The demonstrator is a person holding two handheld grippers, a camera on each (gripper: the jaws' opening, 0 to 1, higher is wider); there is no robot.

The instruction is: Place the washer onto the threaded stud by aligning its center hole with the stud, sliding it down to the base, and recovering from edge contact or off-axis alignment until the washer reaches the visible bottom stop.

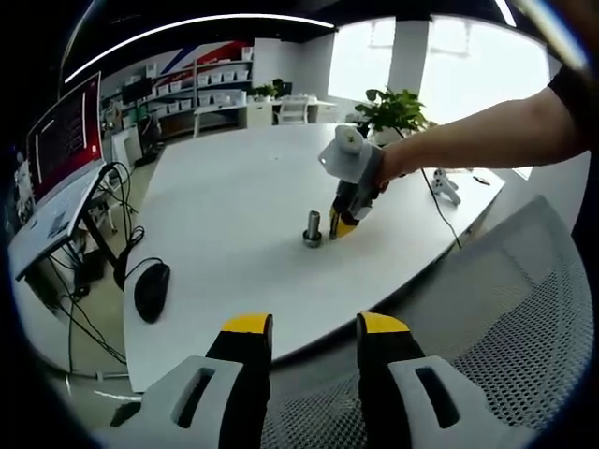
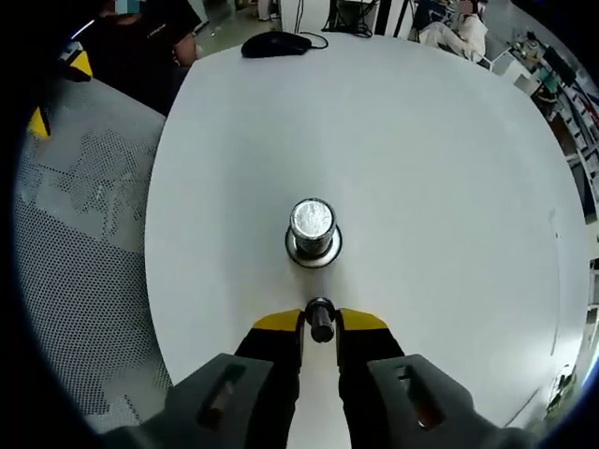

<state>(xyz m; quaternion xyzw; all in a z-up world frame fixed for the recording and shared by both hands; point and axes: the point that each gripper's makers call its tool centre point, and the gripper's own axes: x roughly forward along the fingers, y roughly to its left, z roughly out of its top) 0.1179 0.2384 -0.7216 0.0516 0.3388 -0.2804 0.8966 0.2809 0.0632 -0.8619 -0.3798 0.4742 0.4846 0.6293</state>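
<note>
In the right gripper view, the right gripper [image 2: 320, 329] had its yellow-tipped jaws closed on a small dark round piece, judged to be the washer [image 2: 320, 316], which was held on edge between the tips. Whether its hole faced the stud could not be told. Just beyond the tips, and apart from them, the threaded stud [image 2: 313, 223] stood upright on the white table [image 2: 440, 168], its shiny top facing the camera. A wider metal collar [image 2: 314, 251] ringed its foot and was taken to be the bottom stop. The washer sat beside the stud and near table level, not over its top.

In the left gripper view, the left gripper [image 1: 314, 339] hung near the camera with its jaws apart and nothing between them, over the mesh chair back [image 1: 505, 309] at the table's edge. Further out on the table lay a black mouse [image 1: 152, 288]. At mid-table the right gripper [image 1: 343, 223], held by a person's hand [image 1: 379, 168], pointed down just beside the stud [image 1: 312, 227]. A potted plant [image 1: 398, 110] stood beyond.

As a judgement, the task was at an early stage. The washer was gripped and close to the stud, while lifting it above the tip, centring the hole, threading it on and sliding it down to the collar all remained
</note>
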